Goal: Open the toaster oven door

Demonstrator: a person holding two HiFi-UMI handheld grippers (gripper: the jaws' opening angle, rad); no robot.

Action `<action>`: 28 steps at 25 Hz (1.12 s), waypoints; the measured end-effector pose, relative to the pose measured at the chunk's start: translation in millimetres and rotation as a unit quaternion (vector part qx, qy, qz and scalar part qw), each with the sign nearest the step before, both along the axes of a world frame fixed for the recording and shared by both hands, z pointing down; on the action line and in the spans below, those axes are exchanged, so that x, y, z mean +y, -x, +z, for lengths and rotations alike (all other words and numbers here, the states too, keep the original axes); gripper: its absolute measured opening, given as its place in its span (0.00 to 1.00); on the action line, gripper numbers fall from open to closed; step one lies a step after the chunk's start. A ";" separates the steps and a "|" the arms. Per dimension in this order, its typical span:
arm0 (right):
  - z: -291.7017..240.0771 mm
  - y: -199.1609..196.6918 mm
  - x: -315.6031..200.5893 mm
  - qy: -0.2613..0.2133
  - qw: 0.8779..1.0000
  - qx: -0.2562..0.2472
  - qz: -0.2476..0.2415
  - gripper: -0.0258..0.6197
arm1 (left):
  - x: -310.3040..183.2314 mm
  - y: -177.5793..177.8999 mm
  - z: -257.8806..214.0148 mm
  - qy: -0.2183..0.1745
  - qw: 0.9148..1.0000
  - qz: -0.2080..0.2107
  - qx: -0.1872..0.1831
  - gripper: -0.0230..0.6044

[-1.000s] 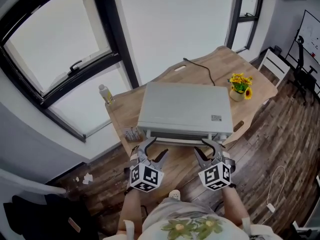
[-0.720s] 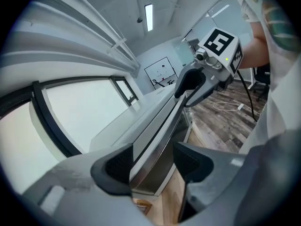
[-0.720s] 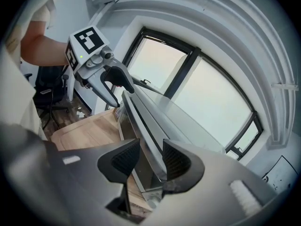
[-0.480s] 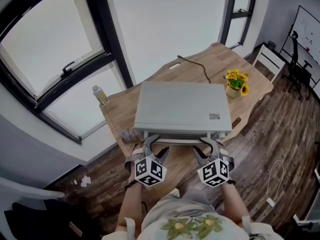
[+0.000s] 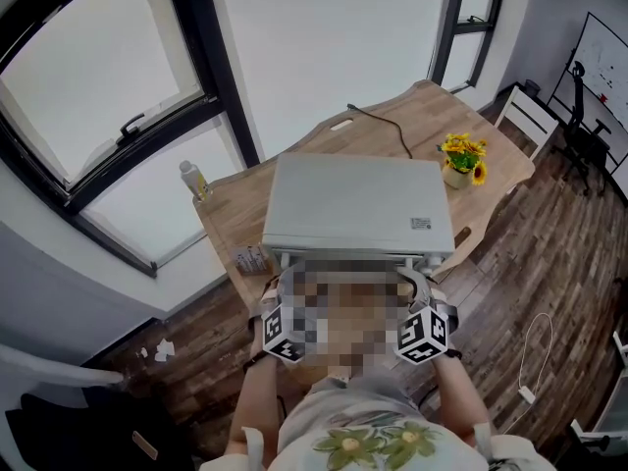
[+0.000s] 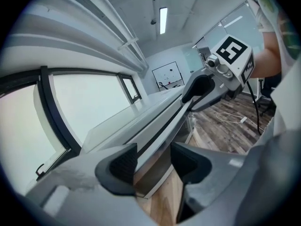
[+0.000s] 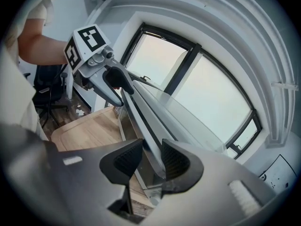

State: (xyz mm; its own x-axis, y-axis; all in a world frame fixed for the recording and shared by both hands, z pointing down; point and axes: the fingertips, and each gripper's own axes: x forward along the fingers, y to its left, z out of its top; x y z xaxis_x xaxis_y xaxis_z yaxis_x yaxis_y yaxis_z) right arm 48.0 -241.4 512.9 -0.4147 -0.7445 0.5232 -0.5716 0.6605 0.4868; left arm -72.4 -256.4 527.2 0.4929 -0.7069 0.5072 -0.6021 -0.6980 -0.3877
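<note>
Dark plank floor (image 5: 510, 263) spreads under everything, and a wavy-edged table (image 5: 245, 224) of pale wood carries the oven (image 5: 358, 209). The oven is a flat grey metal box at the table's middle, with its front towards the person.

At the oven's front left, the left gripper (image 6: 153, 160) straddles the handle (image 6: 171, 119), a long pale bar along the top of the oven's front. Its ribbed black pads are moderately apart and closing, with a gap showing on one side of the bar. At the front right, the right gripper (image 7: 151, 161) has the same bar between narrower, closing pads, not clearly clamped yet. Each carries a cube of black-and-white square markers.

Behind the oven a dark cable (image 5: 388, 130) trails over the wood. To the oven's right stands a small pale pot (image 5: 454, 177) holding yellow flowers (image 5: 463, 150). To the oven's left, at the table's edge, is a slim bottle (image 5: 189, 178) with a pale cap. On the oven's top, near its front right corner, sits a small white label (image 5: 423, 223); its print is too small to read.
</note>
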 end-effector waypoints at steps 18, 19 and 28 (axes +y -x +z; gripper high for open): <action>1.5 0.5 11.4 0.001 1.000 -0.030 -0.003 0.22 | 8.6 3.1 1.8 -0.005 0.999 -0.033 0.004 0.36; 1.7 0.3 12.4 0.000 1.000 -0.031 -0.004 0.22 | 9.5 3.0 2.1 -0.006 0.999 -0.034 0.003 0.36; 2.3 1.7 22.6 -0.005 1.000 -0.031 -0.005 0.22 | 19.1 4.1 4.8 -0.005 0.999 -0.040 -0.002 0.36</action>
